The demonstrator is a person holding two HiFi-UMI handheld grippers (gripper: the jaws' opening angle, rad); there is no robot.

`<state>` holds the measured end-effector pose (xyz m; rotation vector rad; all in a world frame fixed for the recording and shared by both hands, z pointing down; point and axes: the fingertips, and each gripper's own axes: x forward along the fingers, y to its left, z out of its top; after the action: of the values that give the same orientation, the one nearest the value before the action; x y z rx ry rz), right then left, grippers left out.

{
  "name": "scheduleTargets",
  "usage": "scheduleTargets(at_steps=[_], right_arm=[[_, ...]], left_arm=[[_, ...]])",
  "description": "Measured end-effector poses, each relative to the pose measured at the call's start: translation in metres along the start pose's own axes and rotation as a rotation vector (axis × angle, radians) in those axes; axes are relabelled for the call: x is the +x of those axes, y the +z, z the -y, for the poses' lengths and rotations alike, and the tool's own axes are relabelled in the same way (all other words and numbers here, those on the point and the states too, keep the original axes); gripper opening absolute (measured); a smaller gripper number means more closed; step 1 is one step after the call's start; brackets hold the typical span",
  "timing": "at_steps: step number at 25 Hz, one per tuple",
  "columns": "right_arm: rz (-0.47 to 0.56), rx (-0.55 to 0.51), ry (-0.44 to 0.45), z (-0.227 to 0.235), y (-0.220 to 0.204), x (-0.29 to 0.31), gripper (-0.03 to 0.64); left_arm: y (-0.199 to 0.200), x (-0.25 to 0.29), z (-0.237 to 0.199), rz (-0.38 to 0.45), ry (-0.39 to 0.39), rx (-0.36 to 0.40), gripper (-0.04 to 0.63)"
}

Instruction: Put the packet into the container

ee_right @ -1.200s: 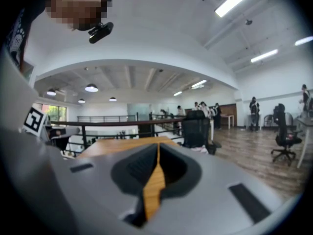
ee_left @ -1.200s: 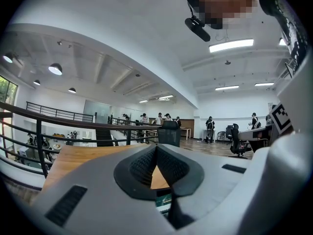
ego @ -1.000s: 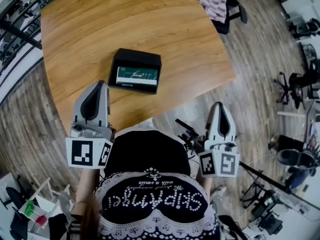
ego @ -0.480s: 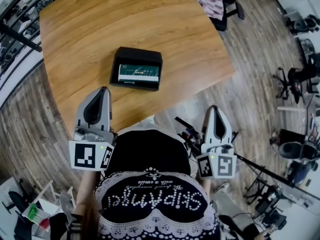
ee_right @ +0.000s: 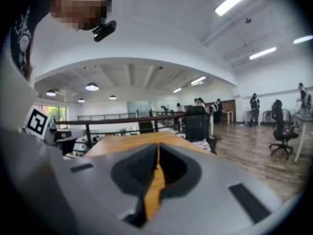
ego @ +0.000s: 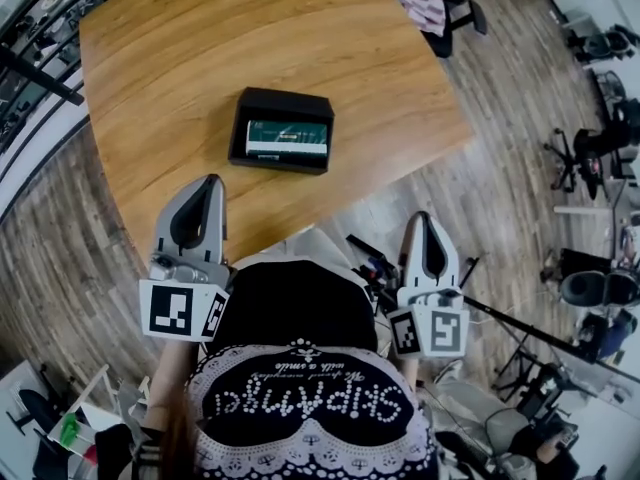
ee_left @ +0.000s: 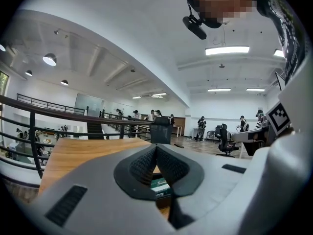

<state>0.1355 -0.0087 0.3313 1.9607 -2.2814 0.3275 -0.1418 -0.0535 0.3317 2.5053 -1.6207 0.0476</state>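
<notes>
A black container [ego: 285,97] sits on the wooden table [ego: 200,58], with a green and white packet [ego: 288,138] lying flat inside it. My left gripper [ego: 207,180] hovers at the table's near edge, short of the container, shut and empty. In the left gripper view its jaws [ee_left: 156,147] meet at the tips, and the packet [ee_left: 159,186] and container wall [ee_left: 164,199] show below them. My right gripper [ego: 423,218] hangs over the floor off the table's near right edge, also shut with nothing in it [ee_right: 157,146].
A dark chair with a patterned cloth [ego: 428,6] stands at the table's far right corner. A railing [ego: 30,68] runs along the left. Stands and cables [ego: 520,338] crowd the wooden floor to my right.
Both grippers have drawn back a little toward the person's body, away from the container. The packet stays in the container.
</notes>
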Motion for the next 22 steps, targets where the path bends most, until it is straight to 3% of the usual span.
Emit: scheduleTargets(at_steps=[7, 22], right_arm=[[0.004, -0.006, -0.015, -0.006, 0.001, -0.005, 0.035], [-0.021, -0.041, -0.028, -0.005, 0.006, 0.000, 0.034]], left_arm=[[-0.001, 0.004, -0.007, -0.004, 0.004, -0.046, 0.031], [0.000, 0.014, -0.003, -0.014, -0.036, -0.028, 0.031]])
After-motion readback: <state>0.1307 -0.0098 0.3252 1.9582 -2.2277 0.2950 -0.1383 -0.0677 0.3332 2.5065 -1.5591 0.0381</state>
